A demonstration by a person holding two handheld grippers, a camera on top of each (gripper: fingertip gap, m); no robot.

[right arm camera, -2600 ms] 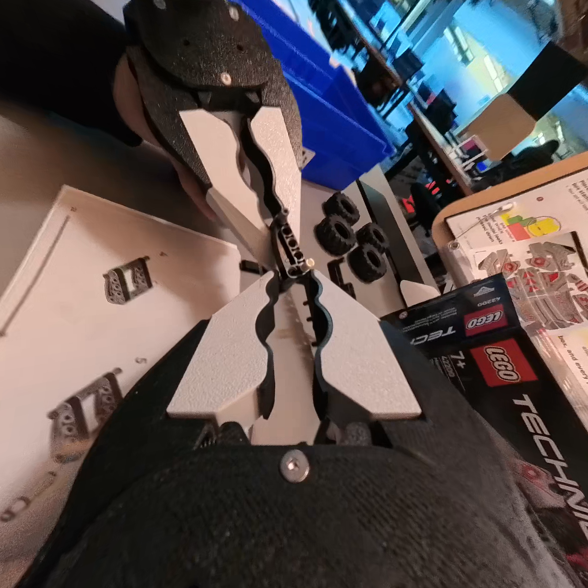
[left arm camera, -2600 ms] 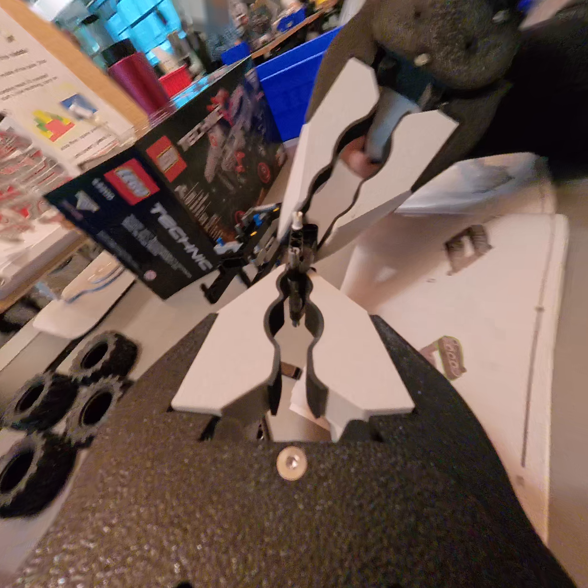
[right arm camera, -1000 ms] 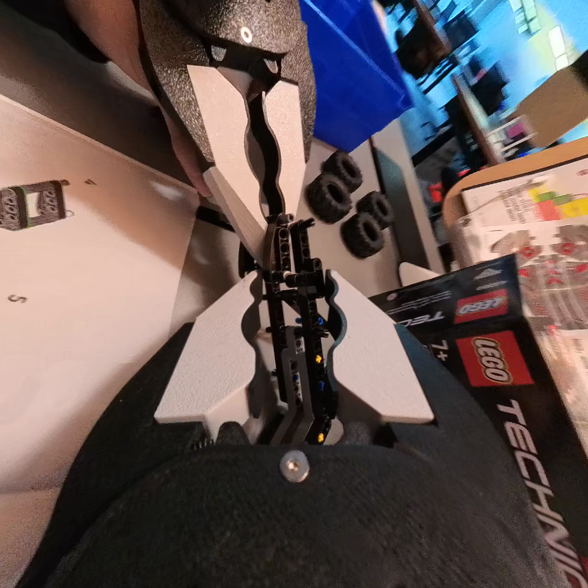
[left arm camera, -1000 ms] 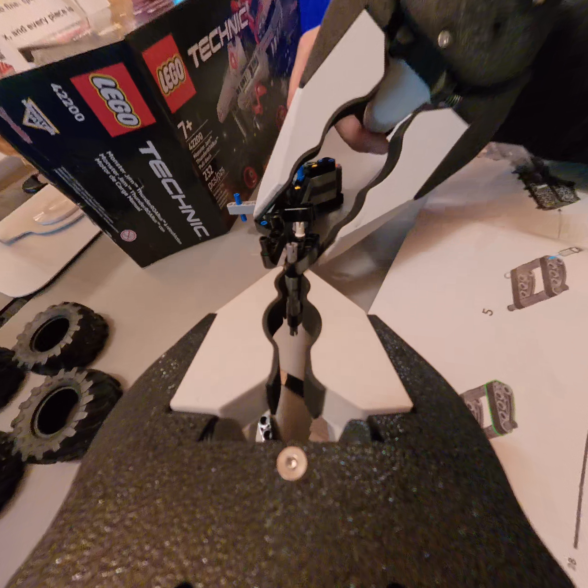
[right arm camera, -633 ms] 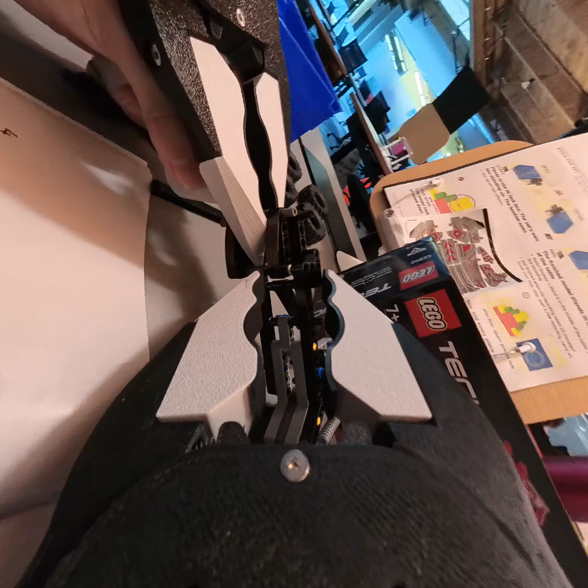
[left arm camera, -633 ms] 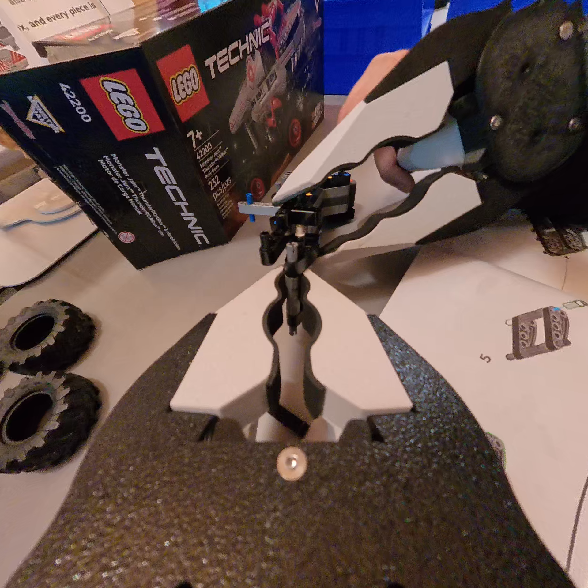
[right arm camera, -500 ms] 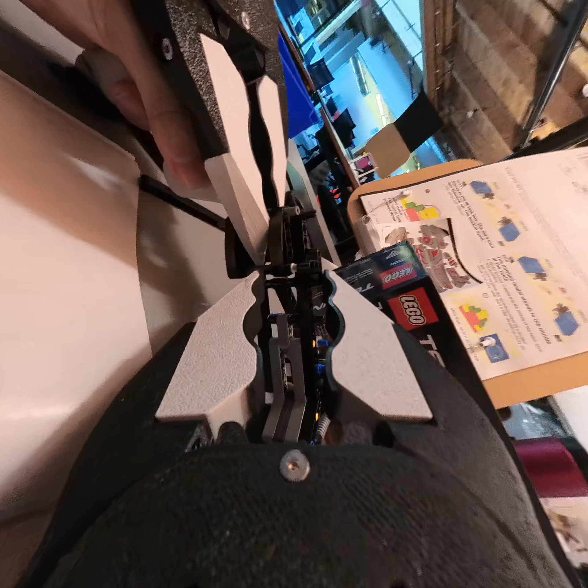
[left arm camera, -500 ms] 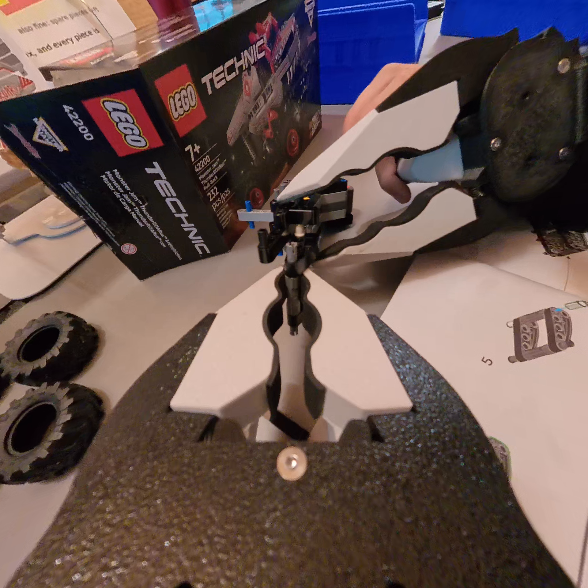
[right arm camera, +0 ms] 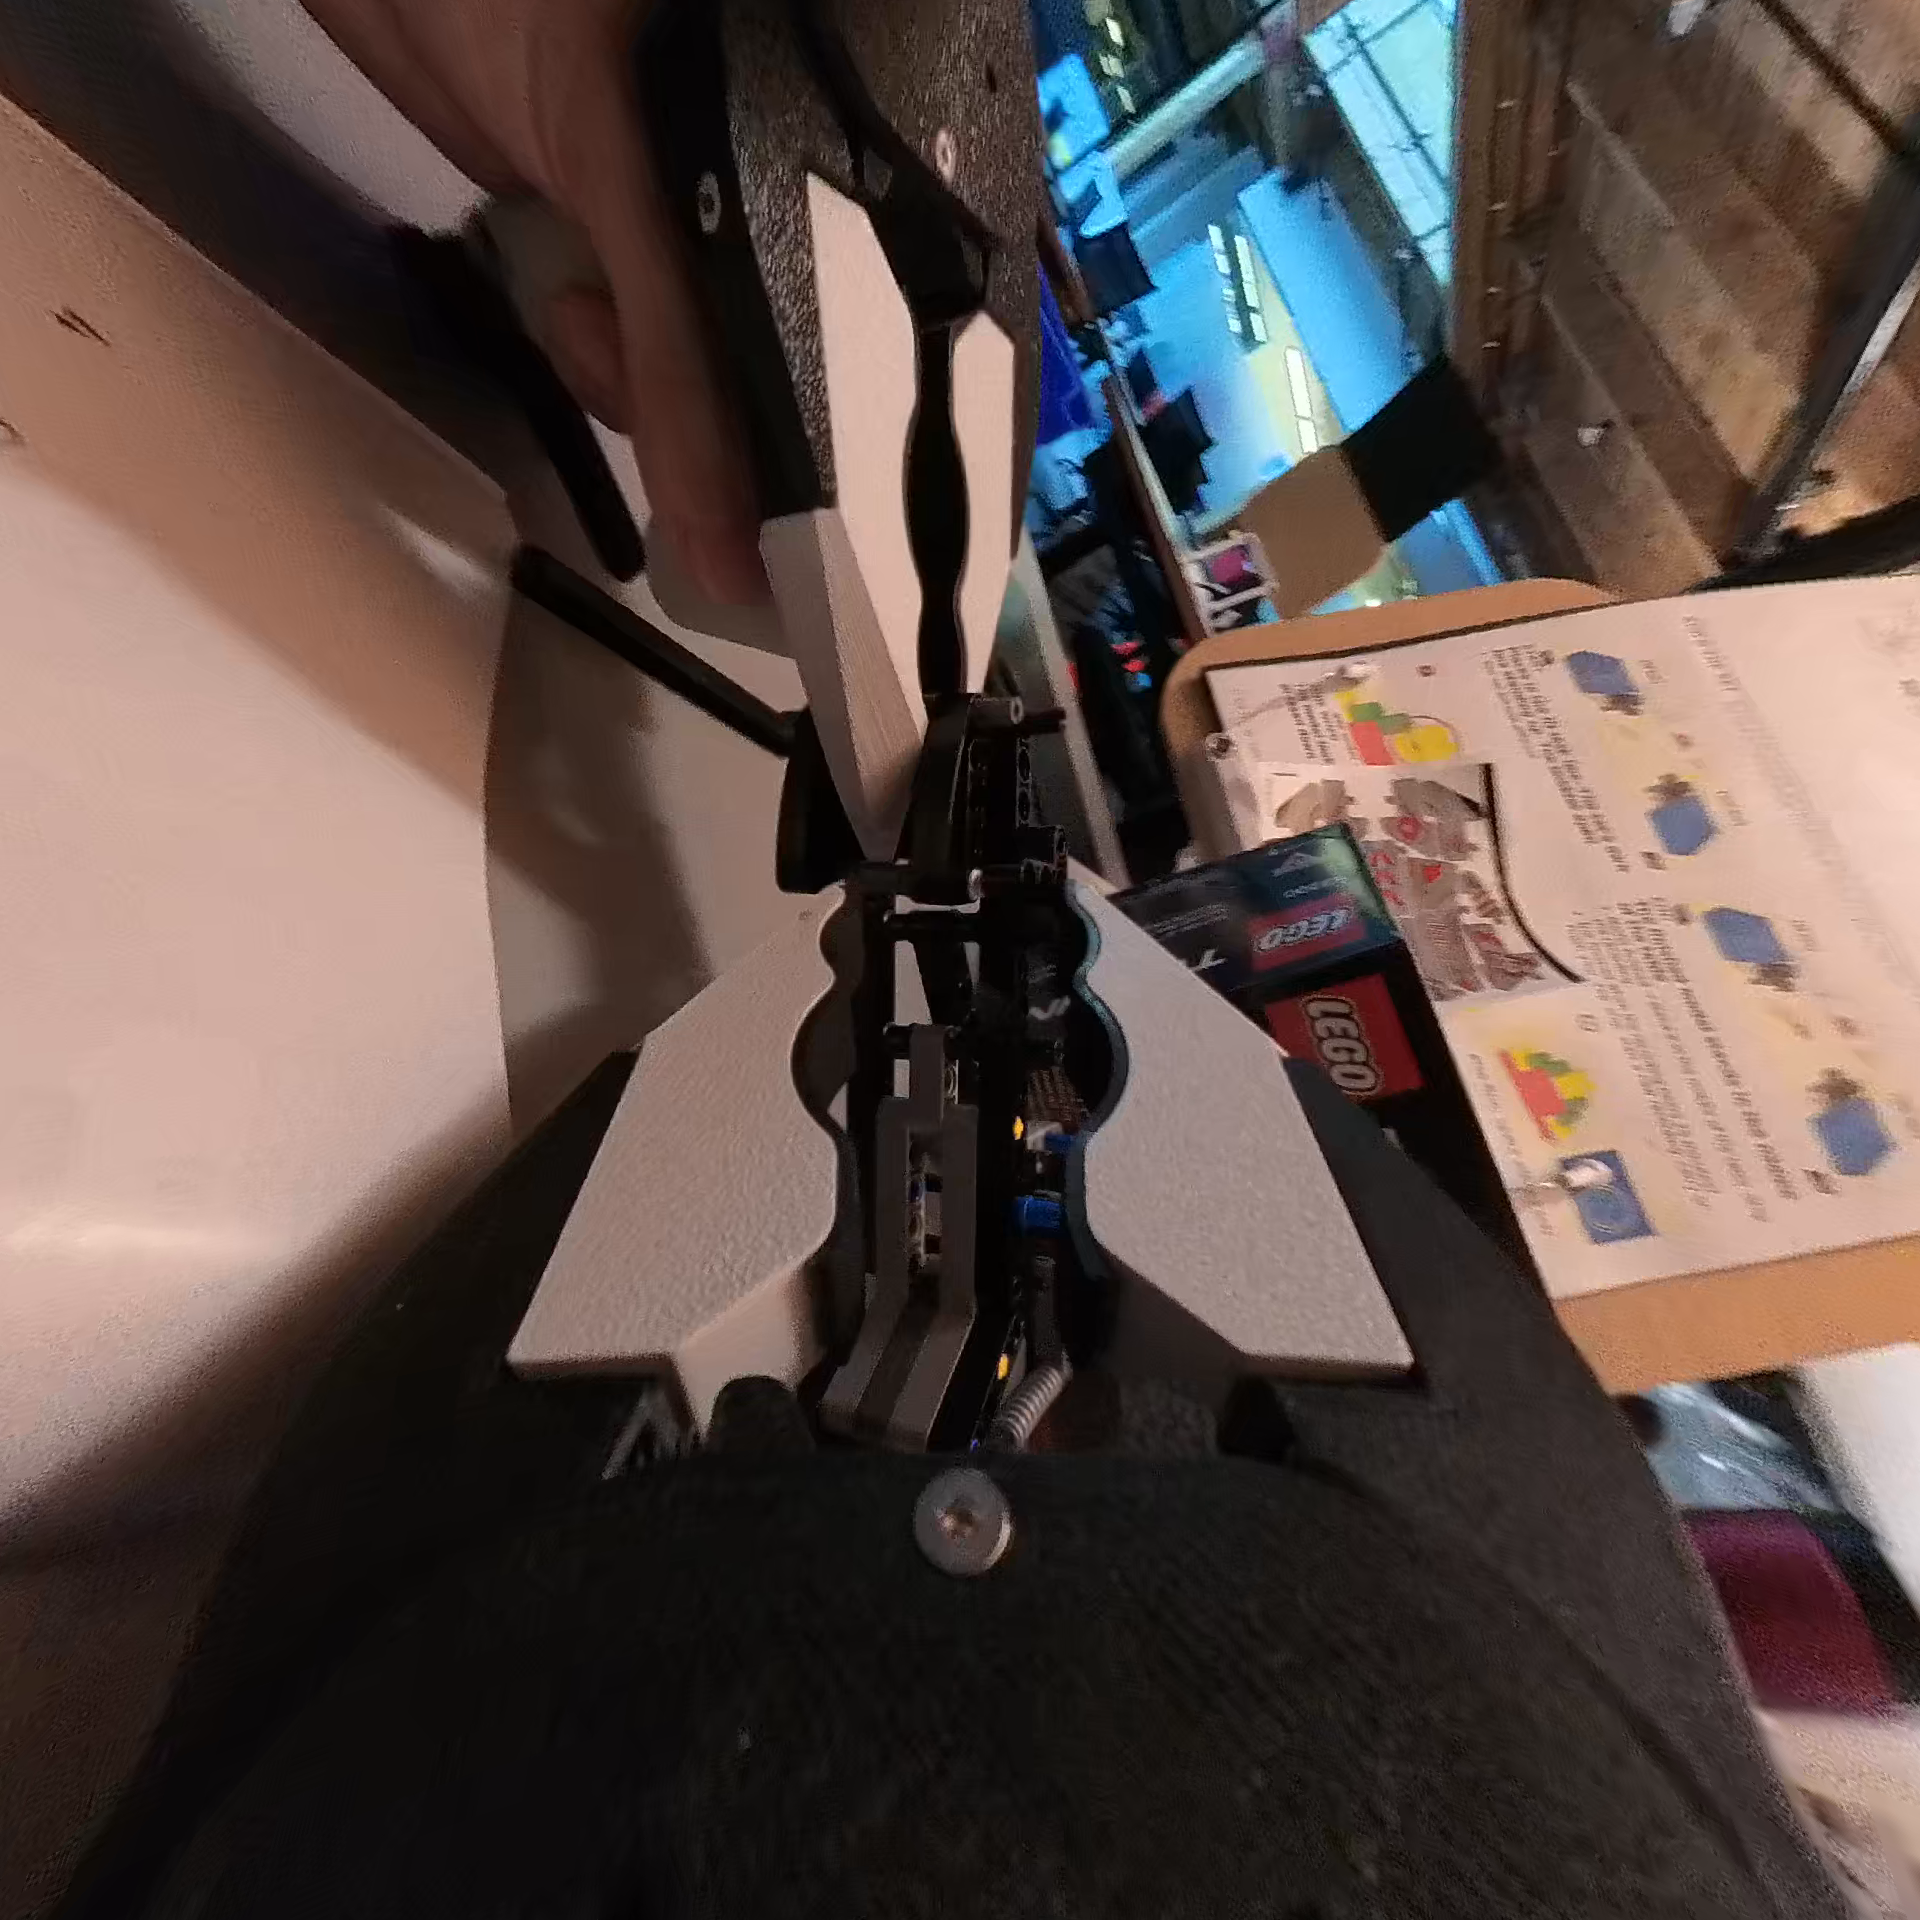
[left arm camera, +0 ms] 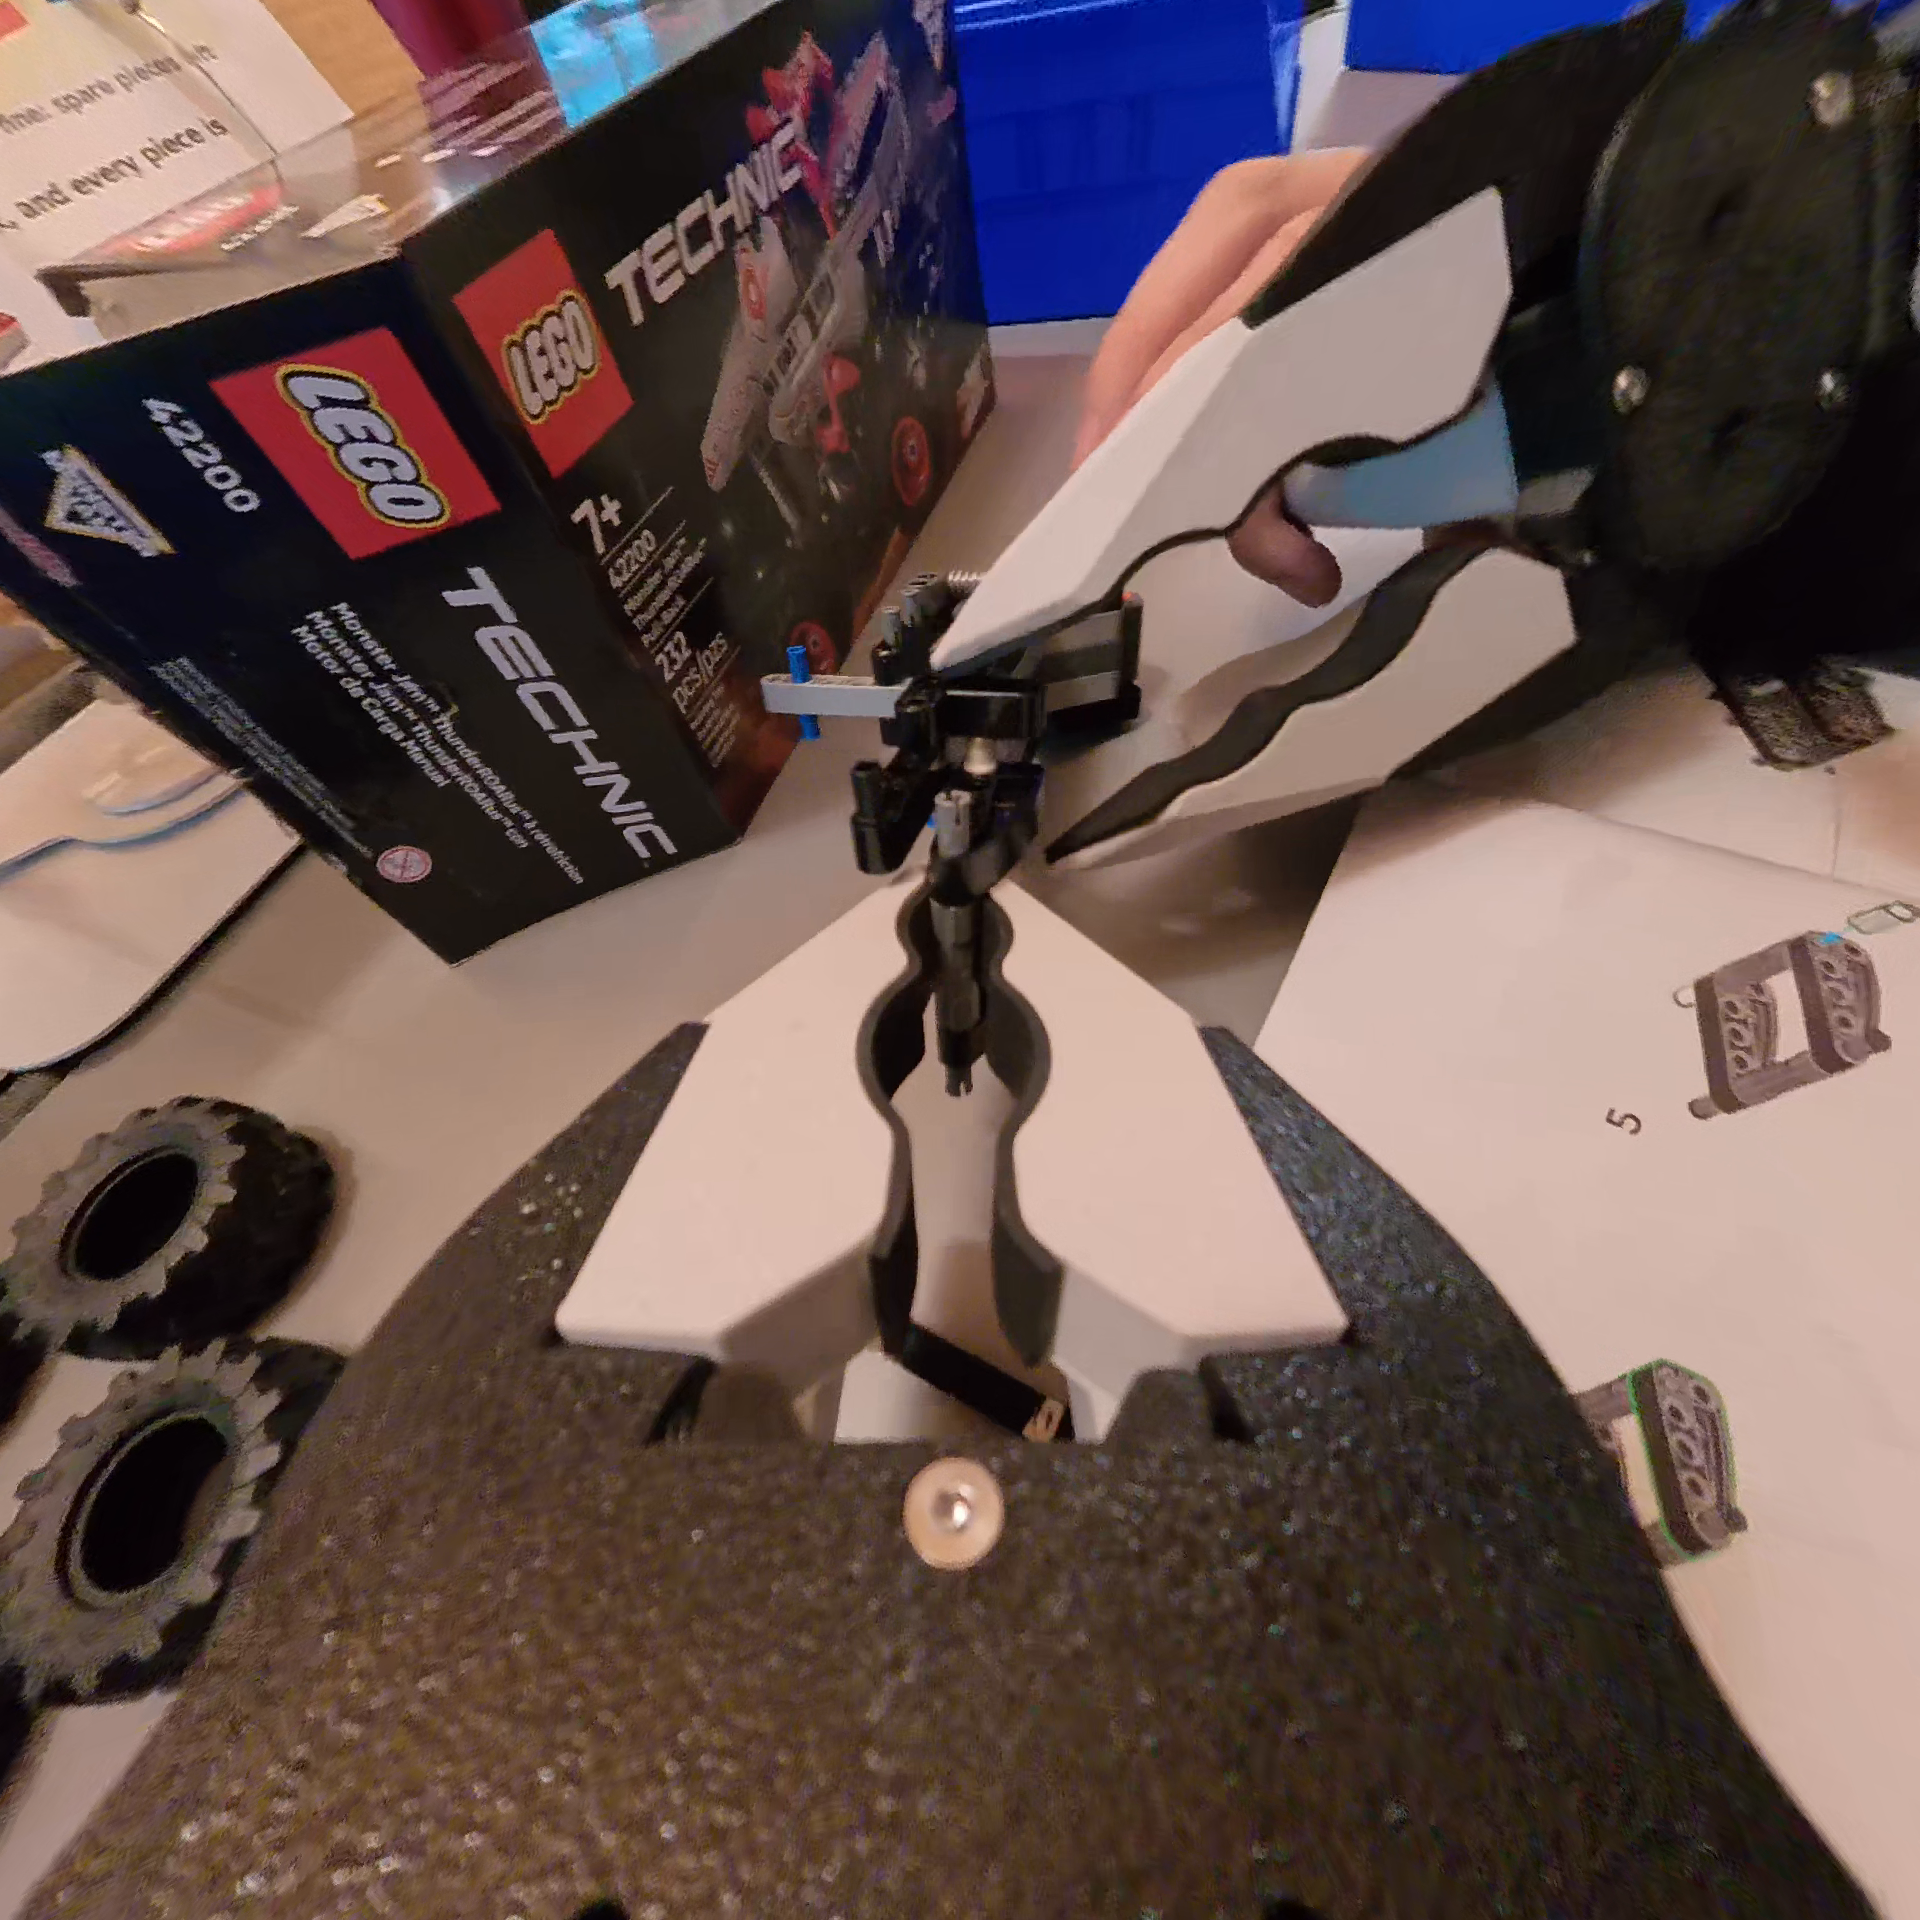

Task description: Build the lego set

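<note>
Item: partly built black and grey assembly [left arm camera: 982, 717], held off the surface in front of the set box [left arm camera: 436, 540], our landmark. We held our right gripper [right arm camera: 961, 914] with its fingers narrowed on the assembly's long body, which ran back between them toward the gripper's housing; a small spring showed at its rear end. Our left gripper [left arm camera: 951, 904] had its fingers nearly together on a slim dark axle piece [left arm camera: 956, 977], whose far tip met the assembly's near end. Change noted: a few seconds earlier the right gripper had pinched only the tip of a small black beam; a second ago the whole assembly sat deep between its fingers, and since then we had rolled it, so that in the left wrist view the right gripper's fingers lay nearly level where they had stood steep. We judged this to mean that the hold was secured and the parts were being lined up for seating the axle; whether it had fully gone home we could not tell. Also recorded: two black tyres [left arm camera: 156, 1236] on the surface, left of and nearer than the box; an open instruction sheet [left arm camera: 1662, 1143] to the box's right; a printed card on a board [right arm camera: 1621, 914] beyond the box in the right wrist view; blue bins [left arm camera: 1122, 156] behind the box.
</note>
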